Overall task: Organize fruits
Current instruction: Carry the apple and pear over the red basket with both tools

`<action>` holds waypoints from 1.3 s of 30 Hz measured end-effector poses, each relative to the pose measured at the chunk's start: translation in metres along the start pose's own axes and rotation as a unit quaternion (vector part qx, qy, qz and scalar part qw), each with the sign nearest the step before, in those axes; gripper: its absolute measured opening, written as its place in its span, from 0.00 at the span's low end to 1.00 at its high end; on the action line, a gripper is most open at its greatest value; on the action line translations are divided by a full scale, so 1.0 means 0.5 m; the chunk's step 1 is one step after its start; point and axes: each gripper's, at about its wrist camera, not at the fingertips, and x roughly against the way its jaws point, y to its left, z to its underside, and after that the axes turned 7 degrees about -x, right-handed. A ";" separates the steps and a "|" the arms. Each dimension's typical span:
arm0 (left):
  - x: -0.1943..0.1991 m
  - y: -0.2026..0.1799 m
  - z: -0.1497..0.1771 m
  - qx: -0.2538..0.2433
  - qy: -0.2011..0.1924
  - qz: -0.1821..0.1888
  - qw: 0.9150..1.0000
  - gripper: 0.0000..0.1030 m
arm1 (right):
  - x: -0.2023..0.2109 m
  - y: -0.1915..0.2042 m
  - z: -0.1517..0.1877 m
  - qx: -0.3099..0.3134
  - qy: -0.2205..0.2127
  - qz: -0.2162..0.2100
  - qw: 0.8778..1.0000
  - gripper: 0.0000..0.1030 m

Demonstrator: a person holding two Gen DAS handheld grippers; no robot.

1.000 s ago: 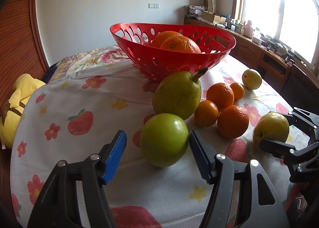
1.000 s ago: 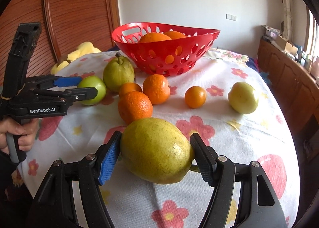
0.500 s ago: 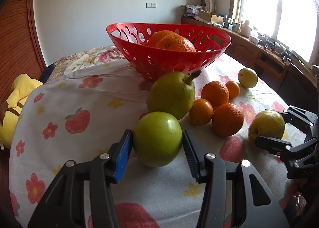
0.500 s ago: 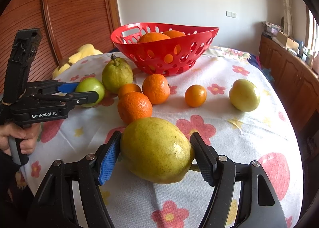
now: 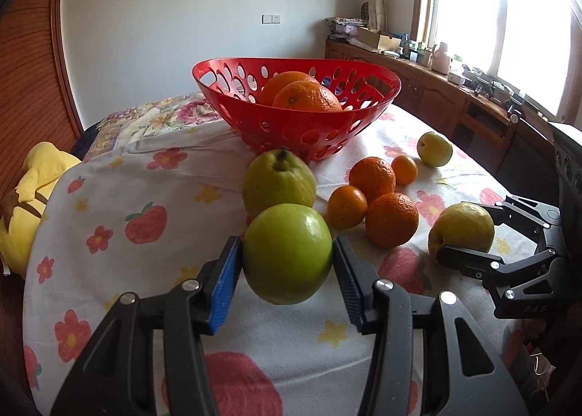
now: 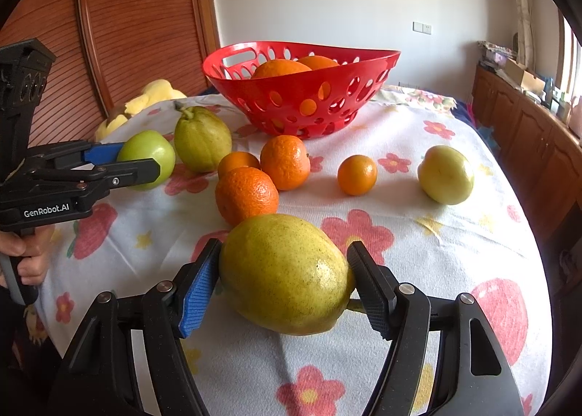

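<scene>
My left gripper (image 5: 287,263) is shut on a round green apple (image 5: 287,252), both pads pressing its sides just above the flowered cloth; it also shows in the right wrist view as the left gripper (image 6: 145,161). My right gripper (image 6: 285,270) is shut on a big yellow pear (image 6: 285,274) low over the cloth. The red perforated basket (image 5: 291,63) stands at the back with two oranges (image 5: 307,95) inside. A green pear (image 5: 278,179), several oranges (image 5: 391,219) and a yellow-green apple (image 5: 434,148) lie loose on the table.
A yellow plush toy (image 5: 29,205) lies past the table's left edge, by a wooden slatted wall (image 6: 145,34). A cluttered wooden sideboard (image 5: 473,114) runs under the window on the right. A hand (image 6: 29,263) holds the left gripper's handle.
The left gripper's jaws came in around the green apple and closed on it. The right gripper with the yellow pear has stayed still.
</scene>
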 end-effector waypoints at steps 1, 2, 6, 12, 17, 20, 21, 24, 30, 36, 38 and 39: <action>0.002 0.002 0.000 0.002 -0.001 0.001 1.000 0.48 | 0.000 0.000 0.000 0.000 0.000 0.000 1.000 0.70; 0.004 0.003 0.000 0.003 -0.002 0.002 1.000 0.48 | 0.000 0.001 0.000 0.000 0.000 0.000 1.000 0.70; 0.015 0.004 -0.002 0.004 -0.010 0.001 1.000 0.48 | 0.001 0.002 0.001 0.001 -0.001 0.002 1.000 0.70; 0.036 0.007 -0.020 0.000 -0.023 -0.002 1.000 0.48 | 0.010 0.003 -0.005 0.006 -0.006 0.005 1.000 0.70; 0.060 0.013 -0.044 -0.002 -0.041 -0.003 0.999 0.48 | 0.029 -0.001 -0.025 0.010 -0.017 0.000 1.000 0.70; 0.069 0.017 -0.065 -0.005 -0.051 -0.006 0.999 0.48 | 0.047 -0.004 -0.055 0.020 -0.031 0.002 0.999 0.69; 0.072 0.019 -0.071 -0.006 -0.054 -0.008 0.999 0.48 | 0.052 -0.005 -0.070 0.023 -0.036 0.002 0.999 0.70; 0.077 0.026 -0.093 -0.008 -0.062 -0.011 0.998 0.48 | 0.065 -0.007 -0.106 0.034 -0.050 0.005 0.998 0.70; 0.072 0.042 -0.124 -0.009 -0.067 -0.016 0.998 0.48 | 0.072 -0.006 -0.182 0.056 -0.071 0.005 0.996 0.70; 0.056 0.055 -0.150 -0.010 -0.066 -0.021 0.998 0.48 | 0.042 0.002 -0.253 0.082 -0.078 0.005 0.994 0.70; 0.051 0.059 -0.160 -0.012 -0.067 -0.022 0.997 0.48 | 0.028 0.007 -0.273 0.089 -0.078 0.005 0.993 0.70; 0.046 0.061 -0.166 -0.014 -0.067 -0.023 0.997 0.48 | 0.019 0.007 -0.283 0.092 -0.077 0.004 0.993 0.70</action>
